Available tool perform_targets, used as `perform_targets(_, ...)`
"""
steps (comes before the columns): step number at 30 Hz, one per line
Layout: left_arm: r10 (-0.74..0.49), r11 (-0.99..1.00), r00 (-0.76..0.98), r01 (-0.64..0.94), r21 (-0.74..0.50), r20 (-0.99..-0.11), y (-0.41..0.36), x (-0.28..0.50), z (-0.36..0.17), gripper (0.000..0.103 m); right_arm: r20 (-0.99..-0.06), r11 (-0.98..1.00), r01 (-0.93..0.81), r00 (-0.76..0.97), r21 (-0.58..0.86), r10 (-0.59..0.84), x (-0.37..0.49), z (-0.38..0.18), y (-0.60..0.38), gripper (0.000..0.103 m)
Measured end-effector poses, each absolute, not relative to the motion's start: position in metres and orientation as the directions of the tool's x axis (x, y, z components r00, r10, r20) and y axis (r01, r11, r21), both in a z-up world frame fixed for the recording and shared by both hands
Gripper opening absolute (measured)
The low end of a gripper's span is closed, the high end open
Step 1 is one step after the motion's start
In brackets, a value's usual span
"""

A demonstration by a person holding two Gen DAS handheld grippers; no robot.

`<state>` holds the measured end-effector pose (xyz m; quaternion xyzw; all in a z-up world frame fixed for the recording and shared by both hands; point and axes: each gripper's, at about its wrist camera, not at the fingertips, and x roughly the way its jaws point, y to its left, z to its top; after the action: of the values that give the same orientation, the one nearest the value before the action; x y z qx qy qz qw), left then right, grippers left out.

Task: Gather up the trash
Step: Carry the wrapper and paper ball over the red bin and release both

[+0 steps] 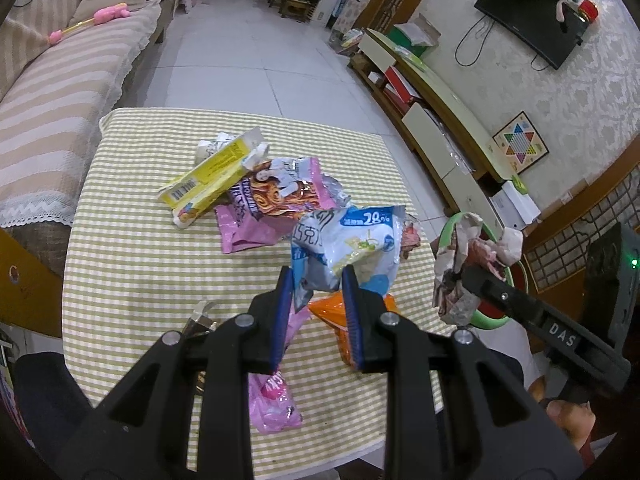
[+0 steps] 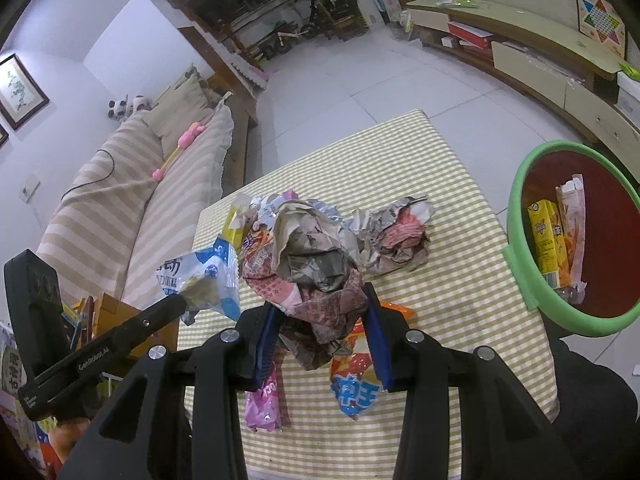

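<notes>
My left gripper (image 1: pixel 318 276) is shut on a blue-and-white snack bag (image 1: pixel 348 240), lifted above the checked tablecloth (image 1: pixel 132 264). My right gripper (image 2: pixel 320 302) is shut on a large wad of crumpled newspaper (image 2: pixel 316 256), held over the table's near part. A green-rimmed bin (image 2: pixel 520 200) with a red inside stands off the table's right edge; a yellow carton (image 2: pixel 546 236) and a wrapper lie in it. On the cloth lie a yellow carton (image 1: pixel 208 176), a purple snack bag (image 1: pixel 272 200), an orange wrapper (image 1: pixel 332 310), a pink wrapper (image 1: pixel 272 400) and a second paper wad (image 2: pixel 396 240).
A striped sofa (image 1: pixel 52 112) runs along the table's left side. A low TV cabinet (image 1: pixel 436 112) lines the right wall, with tiled floor (image 1: pixel 248 52) beyond the table. A person's dark sleeve (image 2: pixel 592 404) shows at the lower right.
</notes>
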<state>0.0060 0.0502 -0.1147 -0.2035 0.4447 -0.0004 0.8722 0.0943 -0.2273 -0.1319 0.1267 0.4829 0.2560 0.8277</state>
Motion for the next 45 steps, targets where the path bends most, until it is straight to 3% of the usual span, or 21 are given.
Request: perform_targets(45, -0.294, 0.952, 0.582, 0.111, -0.284, -0.758, -0.083, 0.076, -0.095, 0.024, -0.726, 0.876, -0.014, 0.553, 0.482, 0.409, 0.102, -0.143, -0.382, 0.039)
